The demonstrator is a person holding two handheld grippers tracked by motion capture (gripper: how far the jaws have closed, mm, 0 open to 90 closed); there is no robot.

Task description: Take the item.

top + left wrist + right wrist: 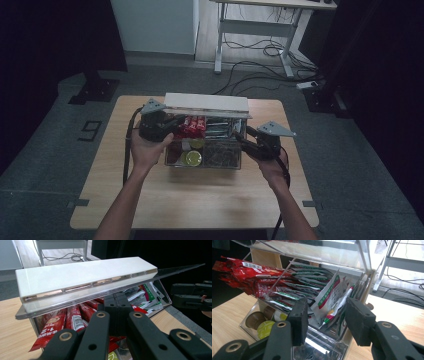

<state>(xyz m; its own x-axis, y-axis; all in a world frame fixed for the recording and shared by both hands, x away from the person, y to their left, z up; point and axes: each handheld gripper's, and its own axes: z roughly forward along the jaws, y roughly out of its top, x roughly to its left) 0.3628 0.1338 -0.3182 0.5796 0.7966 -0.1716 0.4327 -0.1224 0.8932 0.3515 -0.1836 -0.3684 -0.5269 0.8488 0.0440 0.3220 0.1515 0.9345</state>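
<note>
Reaching into the clear acrylic organizer at frame centre, lid raised at its back. Right gripper, lower centre of its own view, has jaws wide apart, nothing held, bracketing the green-and-white sachets. Left gripper has jaws closed together over the red stick packets; grip on one probably absent, contact hidden. Step: selecting a sachet. Next: advance, close on a single edge.
</note>
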